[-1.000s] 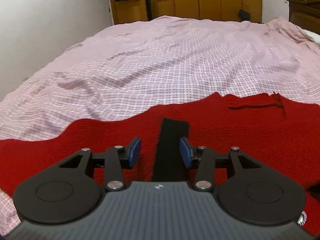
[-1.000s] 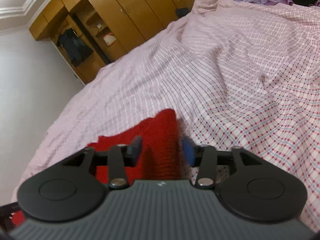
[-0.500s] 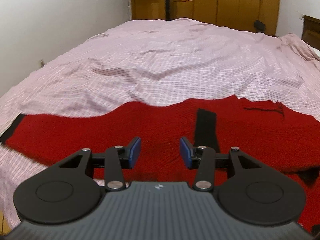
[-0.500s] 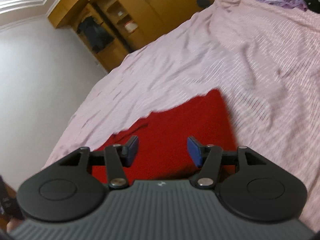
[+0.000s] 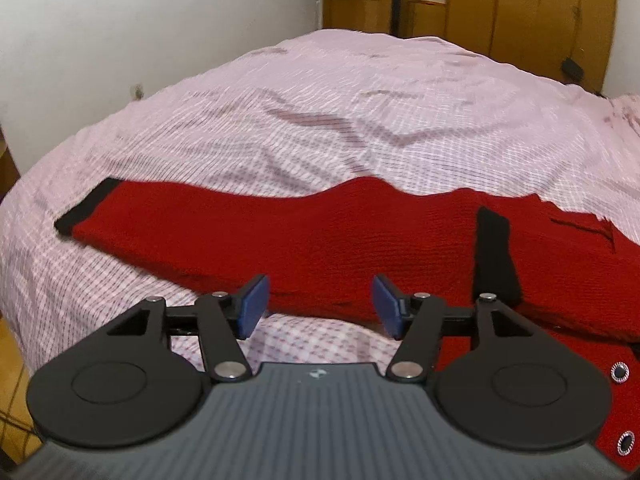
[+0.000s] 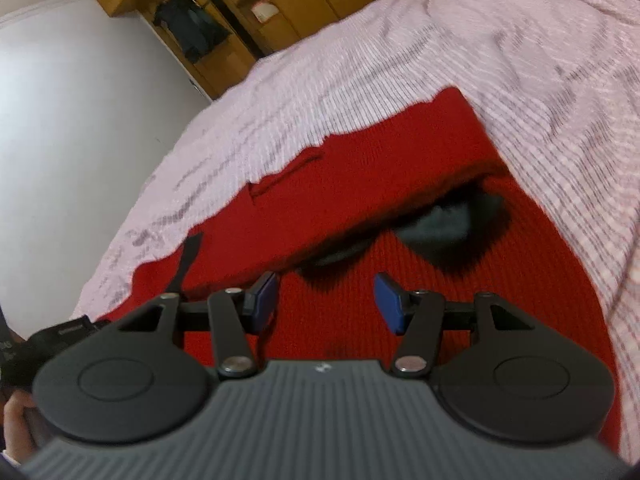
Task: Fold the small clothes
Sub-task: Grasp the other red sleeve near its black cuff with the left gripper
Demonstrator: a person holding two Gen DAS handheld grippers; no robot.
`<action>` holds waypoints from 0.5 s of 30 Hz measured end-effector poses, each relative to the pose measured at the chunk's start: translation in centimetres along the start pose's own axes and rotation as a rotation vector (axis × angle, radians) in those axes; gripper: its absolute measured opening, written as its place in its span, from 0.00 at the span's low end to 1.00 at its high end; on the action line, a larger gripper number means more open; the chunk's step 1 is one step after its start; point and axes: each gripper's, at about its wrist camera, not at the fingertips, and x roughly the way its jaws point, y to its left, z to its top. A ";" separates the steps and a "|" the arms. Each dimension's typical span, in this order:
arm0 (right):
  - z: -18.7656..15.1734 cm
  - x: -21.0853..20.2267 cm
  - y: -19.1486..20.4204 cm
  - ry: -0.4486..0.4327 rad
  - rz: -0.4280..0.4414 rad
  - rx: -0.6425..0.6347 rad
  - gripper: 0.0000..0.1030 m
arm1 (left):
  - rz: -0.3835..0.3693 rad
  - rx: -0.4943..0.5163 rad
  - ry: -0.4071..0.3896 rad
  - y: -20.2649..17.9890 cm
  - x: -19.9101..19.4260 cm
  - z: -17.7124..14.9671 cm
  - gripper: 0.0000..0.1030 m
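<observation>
A red knit garment [image 5: 320, 232] lies spread on the pink checked bed. One sleeve reaches left and ends in a black cuff [image 5: 82, 210]; a black band [image 5: 496, 256] crosses the cloth at right. My left gripper [image 5: 319, 306] hovers over the garment's near edge, its jaws opening with nothing between them. In the right wrist view the red garment [image 6: 400, 152] shows a folded-over flap above a dark grey-black patch [image 6: 444, 226]. My right gripper [image 6: 326, 302] stands open above the red cloth, holding nothing.
The checked bedsheet [image 5: 360, 100] runs far ahead to wooden wardrobes [image 5: 500, 4] at the back; a white wall [image 5: 120, 20] is on the left. Metal eyelets [image 5: 619, 372] edge the garment at right. A hand [image 6: 16, 420] with a black device shows at lower left.
The black band between the left jaws and the red fold between the right jaws have been left behind. Both grippers pulled back. The left one swung left and its jaws widened.
</observation>
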 end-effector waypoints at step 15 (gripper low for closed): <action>-2.4 0.6 1.8 0.047 -0.089 -0.030 0.55 | -0.052 -0.184 0.038 4.3 3.4 0.5 0.64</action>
